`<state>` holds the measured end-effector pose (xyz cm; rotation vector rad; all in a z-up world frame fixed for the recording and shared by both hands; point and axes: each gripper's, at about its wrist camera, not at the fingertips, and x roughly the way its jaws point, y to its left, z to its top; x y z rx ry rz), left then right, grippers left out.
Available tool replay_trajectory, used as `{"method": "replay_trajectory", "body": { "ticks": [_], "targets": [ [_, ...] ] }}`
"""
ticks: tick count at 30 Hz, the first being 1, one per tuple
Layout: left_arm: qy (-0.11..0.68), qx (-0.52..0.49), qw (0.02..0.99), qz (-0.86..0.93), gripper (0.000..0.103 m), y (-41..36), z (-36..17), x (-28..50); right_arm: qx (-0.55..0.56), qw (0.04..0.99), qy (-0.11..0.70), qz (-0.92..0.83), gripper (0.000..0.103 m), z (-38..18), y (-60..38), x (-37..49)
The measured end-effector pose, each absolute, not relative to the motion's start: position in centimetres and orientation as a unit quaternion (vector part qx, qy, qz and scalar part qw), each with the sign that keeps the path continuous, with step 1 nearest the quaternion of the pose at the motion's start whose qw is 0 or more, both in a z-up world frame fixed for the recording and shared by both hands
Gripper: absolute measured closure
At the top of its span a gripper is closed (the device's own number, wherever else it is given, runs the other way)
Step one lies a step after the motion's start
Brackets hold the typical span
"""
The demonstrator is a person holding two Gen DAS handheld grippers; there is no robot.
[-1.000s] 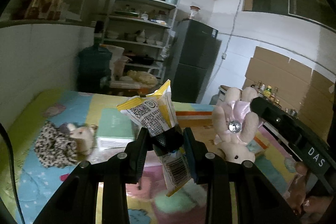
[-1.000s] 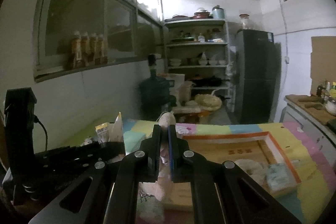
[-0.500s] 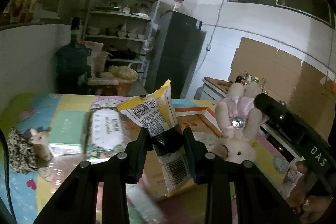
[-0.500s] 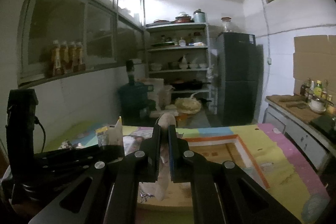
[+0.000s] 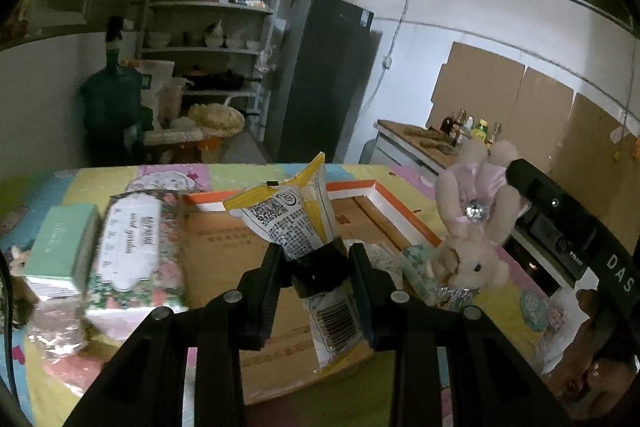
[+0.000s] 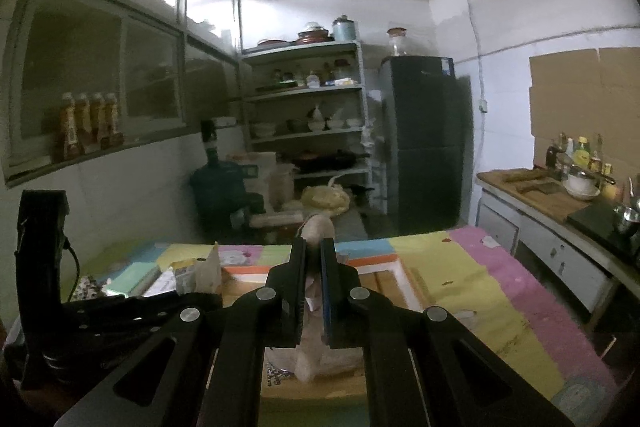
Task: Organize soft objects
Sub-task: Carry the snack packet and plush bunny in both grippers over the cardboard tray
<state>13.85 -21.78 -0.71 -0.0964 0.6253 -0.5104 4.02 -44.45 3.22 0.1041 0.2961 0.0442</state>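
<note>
Left gripper (image 5: pixel 318 259) fingers part-closed, pinching a snack packet (image 5: pixel 296 223); right gripper (image 6: pixel 313 259) fingers clamped on a plush rabbit (image 5: pixel 472 223), both above the box (image 5: pixel 224 251).

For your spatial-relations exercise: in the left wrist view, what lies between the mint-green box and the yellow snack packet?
A floral-patterned rectangular pack with a white label lies between the mint-green box and the yellow snack packet, in the left wrist view.
</note>
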Motion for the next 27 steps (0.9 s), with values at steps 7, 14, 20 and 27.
{"method": "replay_trajectory", "body": {
  "ticks": [7, 14, 20, 27],
  "targets": [
    [0.329, -0.040, 0.910, -0.248, 0.069, -24.0, -1.6, 15.5, 0.060, 0.985, 0.159, 0.022, 0.096, 2.1, -46.9, 5.9],
    [0.352, -0.034, 0.904, -0.240, 0.069, -25.5, -2.6, 17.0, 0.077, 0.979, 0.181, 0.048, 0.096, 0.2, -48.3, 8.1],
    [0.366, -0.031, 0.900, -0.234, 0.069, -26.2, -3.3, 18.0, 0.092, 0.974, 0.195, 0.064, 0.096, -1.3, -49.0, 9.5],
    [0.393, -0.035, 0.889, -0.231, 0.069, -26.8, -4.6, 19.3, 0.101, 0.968, 0.217, 0.078, 0.096, -2.8, -49.5, 10.8]
  ]
}}
